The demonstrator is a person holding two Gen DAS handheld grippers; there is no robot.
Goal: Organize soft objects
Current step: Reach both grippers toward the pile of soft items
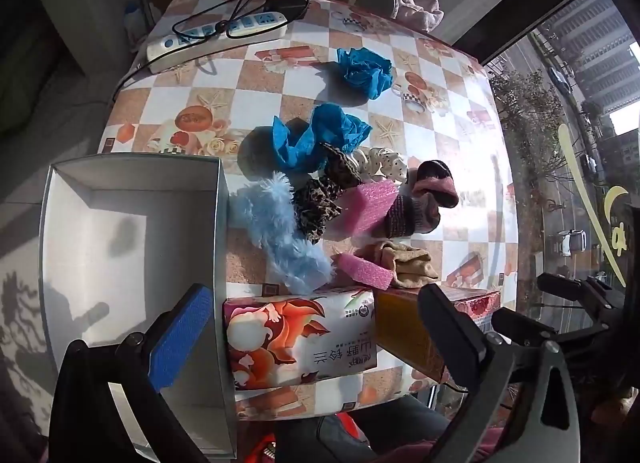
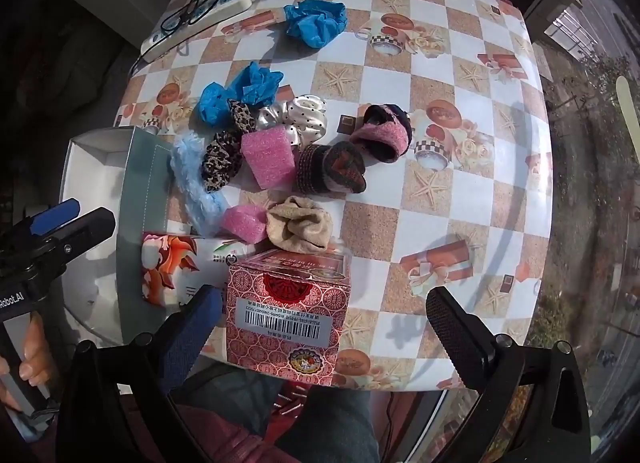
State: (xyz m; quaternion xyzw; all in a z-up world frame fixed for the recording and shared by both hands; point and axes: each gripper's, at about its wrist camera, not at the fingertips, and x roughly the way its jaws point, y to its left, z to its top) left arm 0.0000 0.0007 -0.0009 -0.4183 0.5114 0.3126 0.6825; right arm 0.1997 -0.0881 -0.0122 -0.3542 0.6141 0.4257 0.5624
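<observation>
Soft objects lie in a heap mid-table: a fluffy light-blue piece [image 1: 280, 231] [image 2: 196, 187], leopard scrunchies [image 1: 320, 203] [image 2: 222, 161], two pink foam blocks [image 1: 370, 205] [image 2: 269, 159] [image 1: 366, 269] [image 2: 245, 223], a white dotted scrunchie [image 2: 300, 119], dark-and-pink socks [image 1: 424, 199] [image 2: 380, 135], a beige sock [image 1: 408, 263] [image 2: 300, 227] and blue crumpled covers [image 1: 316, 135] [image 1: 364, 71] [image 2: 316, 23]. An open white box [image 1: 132, 247] [image 2: 96, 167] stands at the left. My left gripper [image 1: 316, 327] [image 2: 72, 219] is open and empty over the near edge. My right gripper [image 2: 324, 319] is open and empty.
A tissue pack [image 1: 300, 339] [image 2: 180, 263] and a red patterned box [image 2: 288, 311] [image 1: 416, 327] stand at the near table edge. A white power strip [image 1: 216, 39] [image 2: 196, 19] with black cables lies at the far left. A window is on the right.
</observation>
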